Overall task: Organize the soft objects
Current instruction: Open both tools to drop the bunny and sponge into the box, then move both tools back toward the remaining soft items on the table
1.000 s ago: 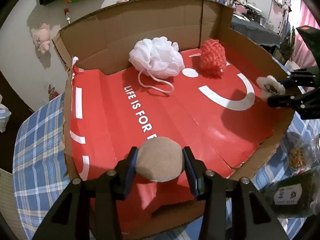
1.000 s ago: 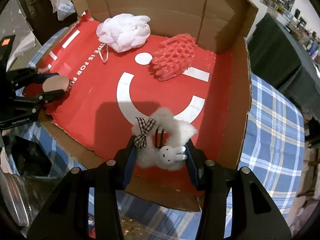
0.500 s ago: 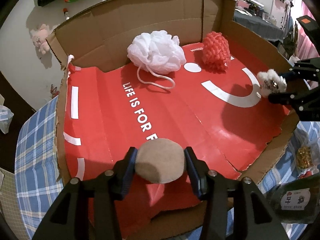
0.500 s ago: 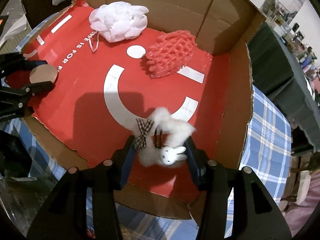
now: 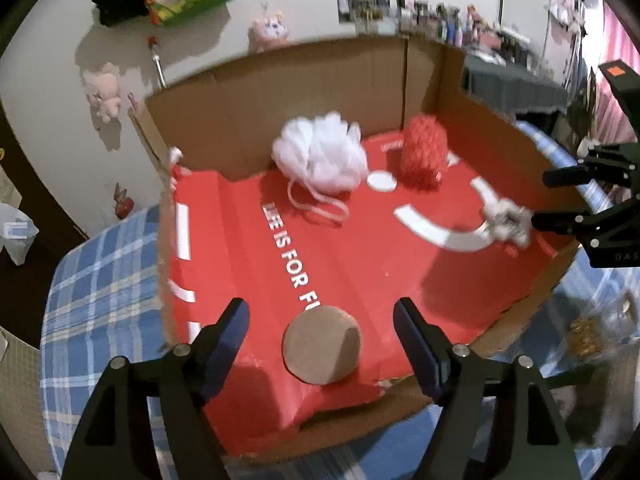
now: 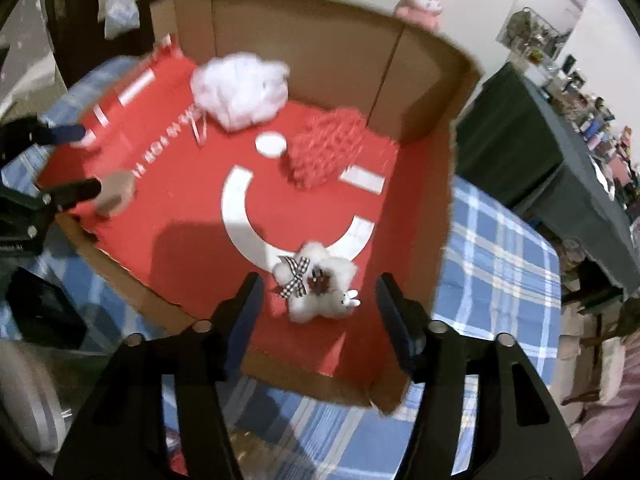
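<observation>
**Two hand-held grippers letting go over the red-lined box**

Two soft things are lying free between spread jaws. In the left wrist view, the left hand-held gripper point(image 5: 320, 316) is standing wide at the bottom of the frame, its jaws having just been opening, and the brown round pad point(image 5: 322, 345) is sitting on the red floor between them, touching neither finger. In the right wrist view, the right hand-held gripper point(image 6: 318, 294) is likewise parted, its jaws having just been opening, with the fluffy white scrunchie point(image 6: 316, 285), checked bow and tiny rabbit on it, resting at lower centre, clear of both fingers. The cardboard box point(image 5: 304, 80) is holding everything: the white mesh pouf point(image 5: 320, 156) is sitting at upper centre beside the red mesh pouf point(image 5: 423, 152), near the back wall. The box is resting on a counter under a blue plaid cloth point(image 5: 100, 292).
</observation>
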